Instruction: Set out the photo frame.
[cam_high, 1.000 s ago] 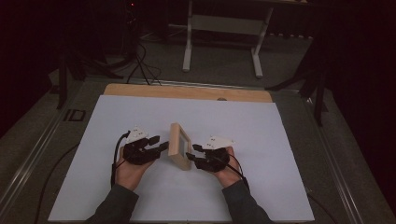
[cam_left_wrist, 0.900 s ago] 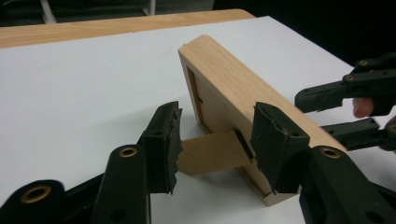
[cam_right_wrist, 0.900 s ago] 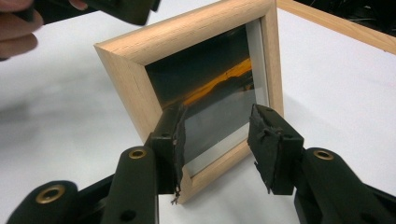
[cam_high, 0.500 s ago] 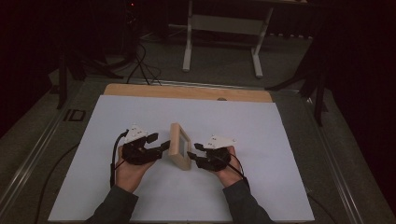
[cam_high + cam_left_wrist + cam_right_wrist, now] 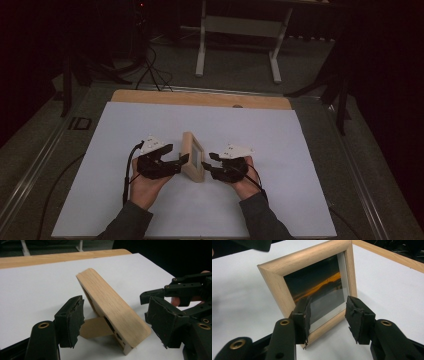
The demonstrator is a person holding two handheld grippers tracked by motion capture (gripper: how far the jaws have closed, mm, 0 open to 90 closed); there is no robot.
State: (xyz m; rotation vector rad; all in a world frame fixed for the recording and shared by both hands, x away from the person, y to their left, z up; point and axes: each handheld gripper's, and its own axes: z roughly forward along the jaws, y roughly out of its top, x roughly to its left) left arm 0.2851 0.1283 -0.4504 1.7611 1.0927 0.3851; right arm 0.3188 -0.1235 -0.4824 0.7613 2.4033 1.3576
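A small light-wood picture frame (image 5: 192, 156) stands upright on the white sheet (image 5: 300, 145), propped by a brown easel back (image 5: 95, 328). Its glass front (image 5: 319, 290) faces my right gripper (image 5: 211, 165). That gripper (image 5: 330, 317) is open, its jaws just in front of the frame's lower rail and not touching it. My left gripper (image 5: 181, 161) is on the frame's back side. In the left gripper view the frame (image 5: 107, 297) runs edge-on between the wide-open jaws of my left gripper (image 5: 115, 317), with gaps on both sides.
A wooden strip (image 5: 200, 98) borders the far edge of the white sheet. Beyond it is dark floor with cables (image 5: 150, 70) and a white stand's legs (image 5: 237, 45). Bare sheet lies all around the frame and hands.
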